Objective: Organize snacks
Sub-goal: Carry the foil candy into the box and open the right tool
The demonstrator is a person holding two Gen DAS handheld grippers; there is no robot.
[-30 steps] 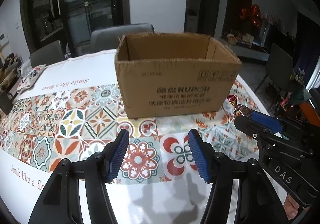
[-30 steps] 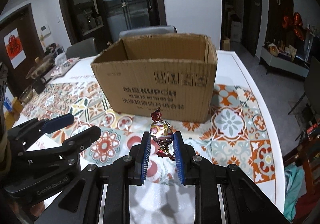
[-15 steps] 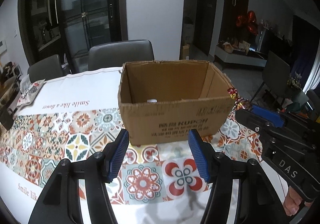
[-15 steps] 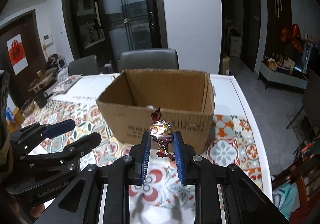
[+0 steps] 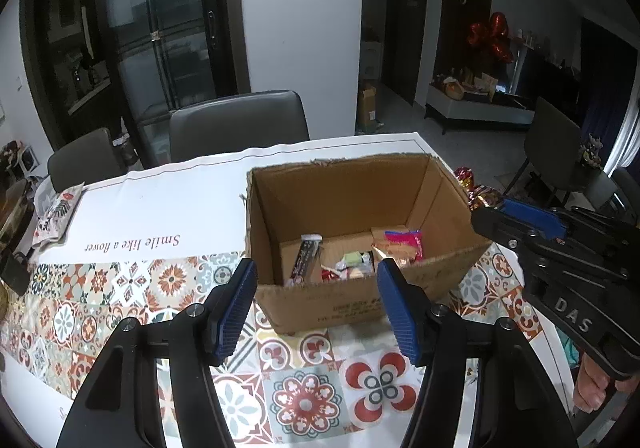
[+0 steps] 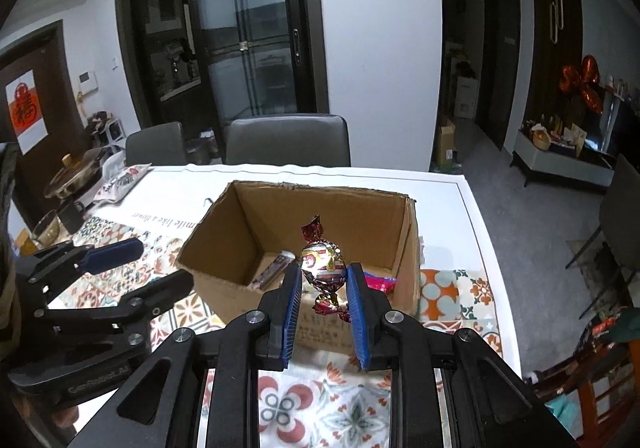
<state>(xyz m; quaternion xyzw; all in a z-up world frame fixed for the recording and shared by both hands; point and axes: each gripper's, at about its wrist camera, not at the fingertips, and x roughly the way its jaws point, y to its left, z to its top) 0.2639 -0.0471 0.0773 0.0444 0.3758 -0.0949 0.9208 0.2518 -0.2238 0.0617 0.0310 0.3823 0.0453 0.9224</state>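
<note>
**Wrapped candy nears the snack box**

Both grippers have risen and drawn closer to the cardboard box point(image 6: 304, 248) over the past second, so its inside, hidden a second ago behind the front wall, now shows from both wrist cameras. The right gripper point(image 6: 323, 288) is clamped on a foil-wrapped candy point(image 6: 323, 264), its blue pads pressing the round middle while the twisted ends stick out above and below. Seen from the right wrist, the candy hangs over the box's near rim. The left gripper point(image 5: 316, 308) carries nothing; its jaws stand apart, having just widened slightly, and frame the box's front wall on the patterned tablecloth point(image 5: 120, 288). Several packets point(image 5: 400, 244) already lie on the box floor. The job looks well under way, with this sweet next to go in. The risk from here is an early release: the candy appears barely past the front edge, so letting go now could bounce it off the rim onto the table. The slick foil could also slip from the pads.
</note>
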